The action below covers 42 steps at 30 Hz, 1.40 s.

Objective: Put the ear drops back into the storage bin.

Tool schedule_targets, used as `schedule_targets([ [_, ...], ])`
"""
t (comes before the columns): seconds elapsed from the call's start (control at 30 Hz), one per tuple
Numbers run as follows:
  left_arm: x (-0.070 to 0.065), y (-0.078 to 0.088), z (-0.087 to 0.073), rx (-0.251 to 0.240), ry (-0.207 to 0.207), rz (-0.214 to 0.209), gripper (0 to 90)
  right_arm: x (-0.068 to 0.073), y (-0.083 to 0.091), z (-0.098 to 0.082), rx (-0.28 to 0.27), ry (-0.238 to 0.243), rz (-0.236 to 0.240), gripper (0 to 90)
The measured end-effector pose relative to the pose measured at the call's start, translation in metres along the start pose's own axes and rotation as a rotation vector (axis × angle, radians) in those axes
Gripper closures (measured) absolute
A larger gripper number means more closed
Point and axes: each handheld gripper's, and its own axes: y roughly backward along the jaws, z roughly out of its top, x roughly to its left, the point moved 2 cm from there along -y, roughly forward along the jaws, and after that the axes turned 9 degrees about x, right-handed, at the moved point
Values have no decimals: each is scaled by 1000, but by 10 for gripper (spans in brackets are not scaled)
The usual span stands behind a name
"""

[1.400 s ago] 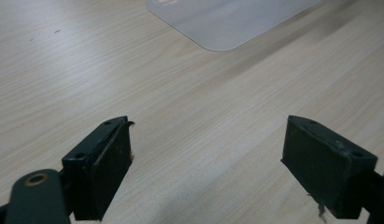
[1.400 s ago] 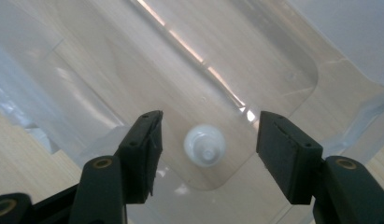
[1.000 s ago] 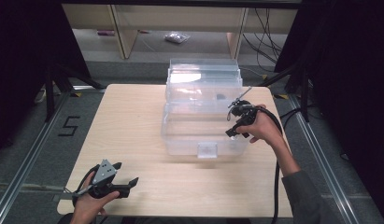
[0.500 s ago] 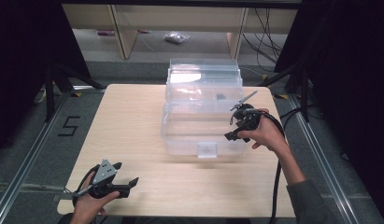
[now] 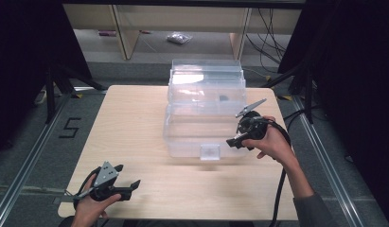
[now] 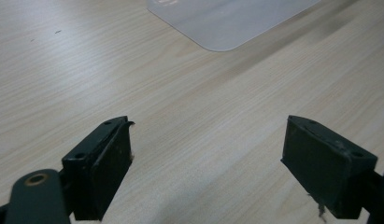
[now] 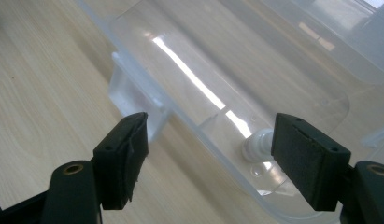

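Wooden table under a clear plastic bin, left gripper and right gripper (both spread wide, empty).

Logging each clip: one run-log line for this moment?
left tool: open, near table edge | right tool: open, over clear plastic box rim

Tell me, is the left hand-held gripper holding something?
No, the left hand-held gripper is open, with bare wooden table between its jaws.

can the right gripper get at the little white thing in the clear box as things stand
Probably yes. The right gripper, jaws open, hovers at the clear plastic box's near right corner, and the small white object lies just inside the open-topped lower section.
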Motion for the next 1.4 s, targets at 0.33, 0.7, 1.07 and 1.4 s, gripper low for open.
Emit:
schedule_targets([
  [0.33, 0, 0, 0, -1, 0, 1, 153, 9, -2, -9, -26, -11, 31, 277],
  [0.7, 0, 0, 0, -1, 1, 0, 153, 15, -7, -18, -64, 6, 32, 264],
  [1.07, 0, 0, 0, -1, 1, 0, 153, 23, -7, -25, -61, -1, 47, 256],
  [1.4, 0, 0, 0, -1, 0, 0, 153, 28, -11, -31, -82, 19, 57, 255],
])
